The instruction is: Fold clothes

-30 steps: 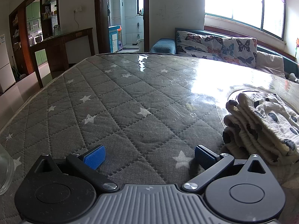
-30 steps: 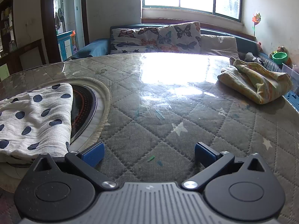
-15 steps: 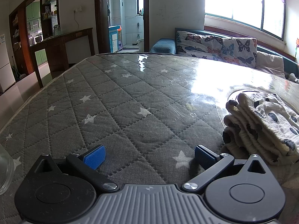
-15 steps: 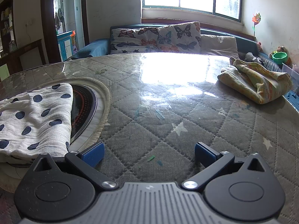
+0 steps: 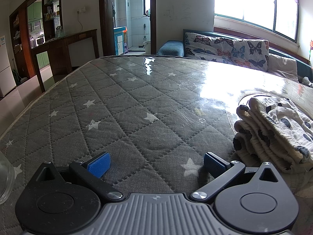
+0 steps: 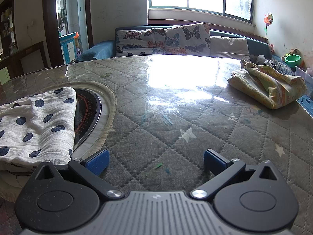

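A folded white cloth with dark blue dots (image 5: 273, 129) lies on the table at the right of the left wrist view; it also shows at the left of the right wrist view (image 6: 35, 123). My left gripper (image 5: 155, 163) is open and empty, low over the grey star-quilted table cover (image 5: 125, 109), just left of the cloth. My right gripper (image 6: 155, 162) is open and empty, just right of the cloth. A crumpled yellow patterned garment (image 6: 268, 84) lies at the far right of the table.
A round inset hob with a pale rim (image 6: 93, 113) sits under the dotted cloth. A glass jar (image 5: 4, 178) stands at the left edge. A sofa with butterfly cushions (image 6: 164, 39) lies behind the table. The table's left edge (image 5: 25, 111) drops to the floor.
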